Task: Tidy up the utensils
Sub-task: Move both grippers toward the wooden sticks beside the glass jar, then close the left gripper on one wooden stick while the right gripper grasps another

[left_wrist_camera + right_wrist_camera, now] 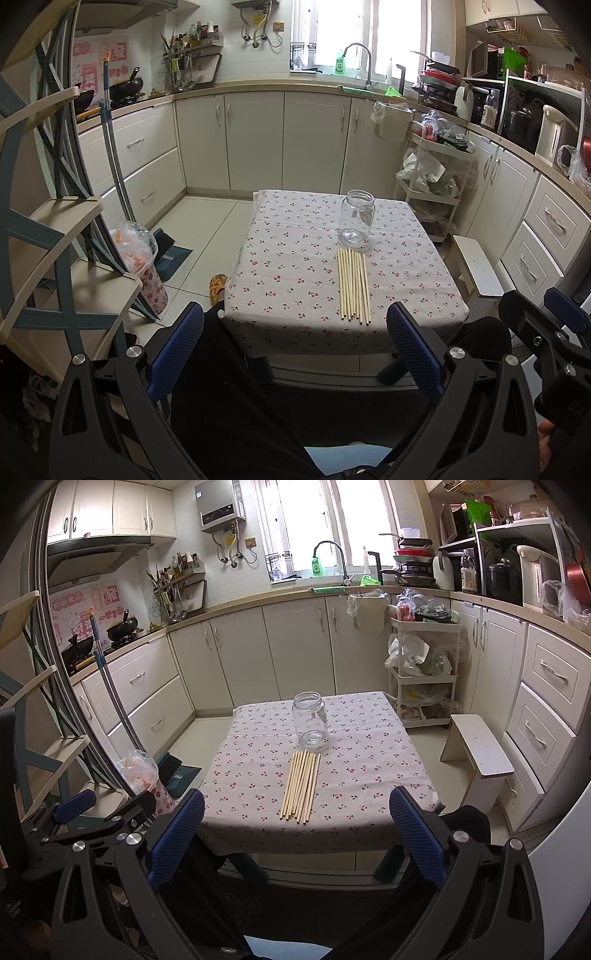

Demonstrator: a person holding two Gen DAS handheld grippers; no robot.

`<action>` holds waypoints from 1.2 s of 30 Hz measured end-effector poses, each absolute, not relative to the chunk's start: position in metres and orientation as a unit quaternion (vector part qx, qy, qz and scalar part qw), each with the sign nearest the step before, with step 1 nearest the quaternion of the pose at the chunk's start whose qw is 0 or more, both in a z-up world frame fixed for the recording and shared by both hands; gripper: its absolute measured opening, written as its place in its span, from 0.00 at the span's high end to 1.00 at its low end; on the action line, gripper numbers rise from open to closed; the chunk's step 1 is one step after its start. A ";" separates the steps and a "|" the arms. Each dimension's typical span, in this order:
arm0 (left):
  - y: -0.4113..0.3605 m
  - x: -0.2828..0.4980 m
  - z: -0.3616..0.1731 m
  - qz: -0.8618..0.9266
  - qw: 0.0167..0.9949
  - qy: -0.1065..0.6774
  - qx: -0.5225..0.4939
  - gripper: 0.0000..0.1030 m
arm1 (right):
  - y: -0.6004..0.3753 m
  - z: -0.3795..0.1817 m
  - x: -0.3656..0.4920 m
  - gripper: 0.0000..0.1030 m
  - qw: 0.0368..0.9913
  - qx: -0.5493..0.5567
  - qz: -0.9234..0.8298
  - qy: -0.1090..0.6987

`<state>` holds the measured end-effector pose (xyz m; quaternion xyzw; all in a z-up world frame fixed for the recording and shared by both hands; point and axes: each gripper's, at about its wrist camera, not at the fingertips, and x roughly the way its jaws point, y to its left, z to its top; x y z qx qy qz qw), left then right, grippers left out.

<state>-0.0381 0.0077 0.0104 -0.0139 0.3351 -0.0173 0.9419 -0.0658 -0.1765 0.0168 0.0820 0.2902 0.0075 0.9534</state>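
Note:
Several pale wooden chopsticks (353,284) (301,787) lie side by side on a small table with a cherry-print cloth (295,266) (258,768). Just beyond them an empty clear glass jar (357,220) (310,719) stands upright without a lid. My left gripper (295,343) hangs open in front of the table's near edge, well short of the chopsticks. My right gripper (297,829) is open too, also held back from the table. In the left wrist view the right gripper (546,325) shows at the right edge; in the right wrist view the left gripper (92,808) shows at the left.
A white stool (480,746) stands right of the table, and a white trolley (424,672) full of bags behind it. A bin with a plastic bag (142,262), a dustpan (170,254) and a mop lean at the left. Kitchen cabinets ring the room.

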 end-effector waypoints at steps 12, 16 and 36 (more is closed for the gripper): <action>0.007 -0.038 0.010 -0.017 0.942 0.335 -0.014 0.07 | -0.177 0.017 -0.066 0.07 0.954 0.081 0.007 0.289; 0.005 -0.038 0.009 -0.022 0.941 0.337 -0.012 0.07 | -0.177 0.017 -0.065 0.07 0.953 0.082 0.008 0.290; -0.035 0.105 -0.078 -0.044 0.901 0.432 0.015 0.08 | -0.222 -0.062 0.060 0.18 0.928 0.110 0.020 0.355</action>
